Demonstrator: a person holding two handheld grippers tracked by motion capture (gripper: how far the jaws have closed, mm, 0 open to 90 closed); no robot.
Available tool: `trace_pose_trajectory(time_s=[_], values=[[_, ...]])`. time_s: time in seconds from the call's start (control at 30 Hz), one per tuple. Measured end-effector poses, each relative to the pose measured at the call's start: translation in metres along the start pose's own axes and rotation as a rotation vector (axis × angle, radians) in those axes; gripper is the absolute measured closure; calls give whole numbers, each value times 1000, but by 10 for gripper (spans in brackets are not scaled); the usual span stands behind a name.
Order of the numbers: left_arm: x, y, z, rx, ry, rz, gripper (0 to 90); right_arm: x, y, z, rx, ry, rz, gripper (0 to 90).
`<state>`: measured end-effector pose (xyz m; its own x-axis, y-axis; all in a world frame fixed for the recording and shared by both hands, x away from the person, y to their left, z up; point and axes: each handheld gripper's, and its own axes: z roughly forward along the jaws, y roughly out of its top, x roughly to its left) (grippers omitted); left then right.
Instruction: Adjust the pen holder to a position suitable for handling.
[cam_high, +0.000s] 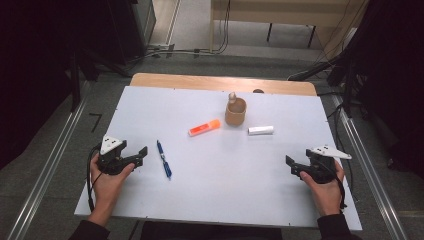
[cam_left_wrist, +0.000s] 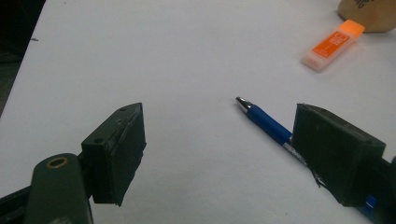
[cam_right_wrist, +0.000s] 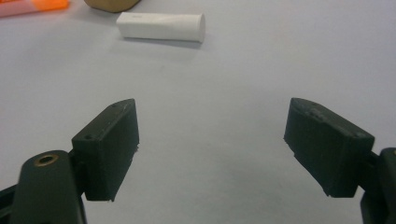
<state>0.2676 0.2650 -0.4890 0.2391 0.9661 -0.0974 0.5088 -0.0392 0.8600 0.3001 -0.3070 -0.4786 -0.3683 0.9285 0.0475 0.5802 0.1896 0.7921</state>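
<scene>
A blue pen (cam_high: 164, 160) lies on the white table (cam_high: 210, 200), just right of my left gripper (cam_high: 141, 154), which is open and empty. In the left gripper view the pen (cam_left_wrist: 266, 122) runs behind the right jaw. An orange and white eraser (cam_high: 204, 127) lies mid-table, beside a brown cup (cam_high: 235, 112) with a small object standing in it. A white tube (cam_high: 261, 130) lies right of the cup. My right gripper (cam_high: 291, 167) rests open and empty near the table's right front; the tube (cam_right_wrist: 161, 26) lies well ahead of its jaws.
The table's wooden far edge (cam_high: 220, 81) shows beyond the white top. Metal rails (cam_high: 365, 165) run along the floor on both sides. Cables and a bench (cam_high: 280, 15) stand at the back of the room.
</scene>
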Motion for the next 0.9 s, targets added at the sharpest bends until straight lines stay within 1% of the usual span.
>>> trace_pose_trajectory(time_s=[0.17,0.27,0.37,0.47,0.5,0.6,0.73,0.83,0.9], values=[[-1,0,2,4,1,6,185,3,10,4,-17,19,-3,170],[-2,0,4,6,2,10,184,7,18,8,-25,31,-17,170],[-2,0,4,4,2,12,184,11,27,14,-28,43,-25,173],[-2,0,4,3,-4,13,184,17,36,19,-30,50,-46,174],[-3,-1,4,8,-3,20,183,20,38,21,-34,48,-50,175],[-3,-1,5,14,2,24,181,24,48,26,-43,56,-57,177],[-4,-1,5,0,5,26,181,30,61,36,-53,60,-56,187],[-5,-1,4,-5,8,27,181,38,71,46,-56,56,-78,192],[-4,-1,4,-3,7,26,181,45,77,53,-56,62,-92,196]])
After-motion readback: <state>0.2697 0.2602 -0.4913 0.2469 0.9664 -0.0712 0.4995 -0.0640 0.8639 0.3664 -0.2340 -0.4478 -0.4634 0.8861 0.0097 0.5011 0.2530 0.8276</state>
